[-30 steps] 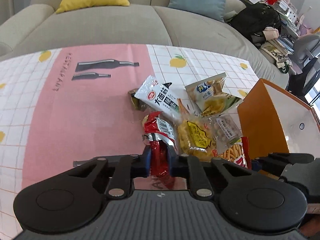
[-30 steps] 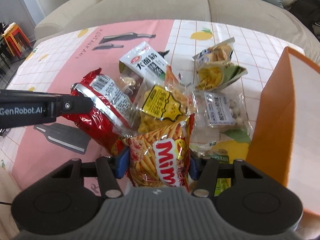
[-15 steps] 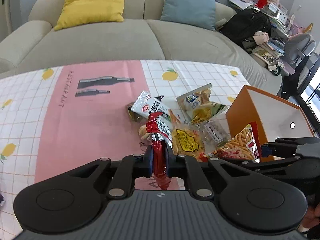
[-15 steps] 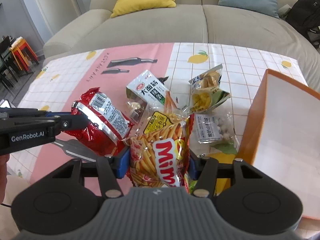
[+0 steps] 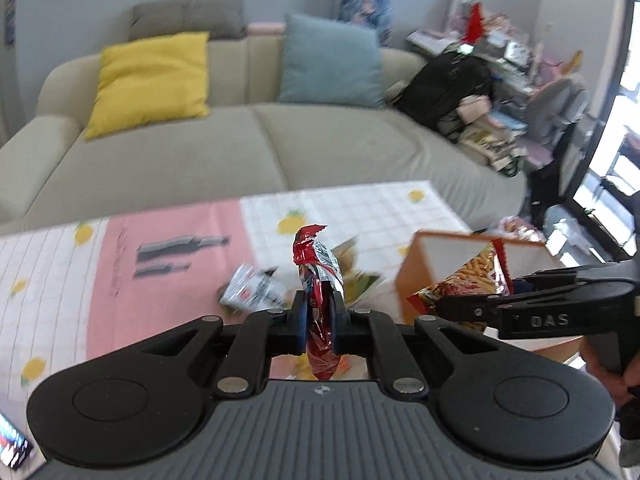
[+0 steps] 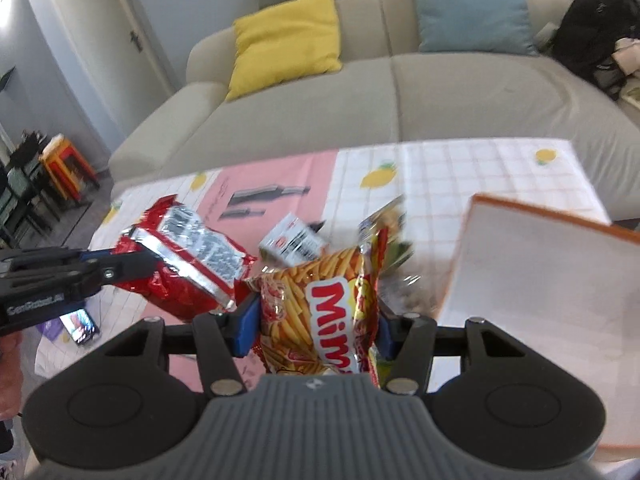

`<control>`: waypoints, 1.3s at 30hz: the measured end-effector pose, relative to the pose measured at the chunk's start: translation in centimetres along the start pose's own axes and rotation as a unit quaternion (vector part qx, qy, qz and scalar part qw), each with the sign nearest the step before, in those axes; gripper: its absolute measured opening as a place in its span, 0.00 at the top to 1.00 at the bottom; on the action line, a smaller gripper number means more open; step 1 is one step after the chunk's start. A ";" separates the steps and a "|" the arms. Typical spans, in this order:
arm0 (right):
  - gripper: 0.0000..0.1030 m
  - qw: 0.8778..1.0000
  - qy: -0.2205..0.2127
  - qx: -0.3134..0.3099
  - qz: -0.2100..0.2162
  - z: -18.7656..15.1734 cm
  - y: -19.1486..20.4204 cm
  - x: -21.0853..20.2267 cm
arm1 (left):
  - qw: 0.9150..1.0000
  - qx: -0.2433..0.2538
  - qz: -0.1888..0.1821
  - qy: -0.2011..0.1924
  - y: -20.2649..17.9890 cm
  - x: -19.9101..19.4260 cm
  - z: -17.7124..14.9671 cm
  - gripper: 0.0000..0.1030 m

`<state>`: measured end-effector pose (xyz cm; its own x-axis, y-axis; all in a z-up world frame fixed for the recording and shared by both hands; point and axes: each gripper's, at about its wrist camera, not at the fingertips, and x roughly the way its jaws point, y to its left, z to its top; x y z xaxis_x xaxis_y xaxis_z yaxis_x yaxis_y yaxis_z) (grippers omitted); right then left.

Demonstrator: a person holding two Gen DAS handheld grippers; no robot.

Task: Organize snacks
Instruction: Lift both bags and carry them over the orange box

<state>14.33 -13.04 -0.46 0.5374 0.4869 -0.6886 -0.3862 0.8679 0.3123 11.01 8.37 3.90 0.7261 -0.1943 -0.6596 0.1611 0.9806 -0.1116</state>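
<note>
My left gripper [image 5: 319, 318] is shut on a red foil snack bag [image 5: 317, 276] and holds it edge-on above the table; the same bag shows in the right wrist view [image 6: 188, 264]. My right gripper [image 6: 316, 326] is shut on an orange Mimi stick-snack bag [image 6: 320, 312], lifted beside the orange box [image 6: 544, 280]. That bag also shows in the left wrist view [image 5: 472, 276], in front of the box [image 5: 420, 272]. Other snack packets [image 6: 292, 240] lie on the table below, partly hidden.
The table has a pink and white lemon-print cloth [image 5: 168, 240]. A beige sofa [image 5: 240, 140] with yellow and blue cushions stands behind. A phone [image 6: 78, 326] lies near the table's left edge. Clutter and a chair stand at the far right.
Both grippers have risen with their bags, so the table and packets look smaller and lower. The Mimi bag now sits higher, by the box's opening.
</note>
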 end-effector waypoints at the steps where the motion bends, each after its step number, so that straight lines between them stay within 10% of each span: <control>1: 0.47 1.000 -0.002 0.005 -0.006 0.2 -0.7 -0.5 | 1.000 0.006 -0.007 -0.004 -0.6 0.1 0.5 0.90; 15: 0.47 0.989 0.046 0.053 -0.127 0.0 -11.9 -2.6 | 0.985 0.059 -0.159 0.036 -11.7 7.5 3.6 0.90; 39: 0.46 0.962 0.215 0.073 -0.154 -3.9 -18.4 7.0 | 0.959 0.097 -0.134 0.232 -15.6 19.4 -0.9 0.90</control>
<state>22.29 -26.03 -13.57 0.2374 0.1473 -0.9602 -0.1316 0.9842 0.1184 22.01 -10.63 -7.83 0.2733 -0.3618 -0.8913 0.4539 0.8654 -0.2121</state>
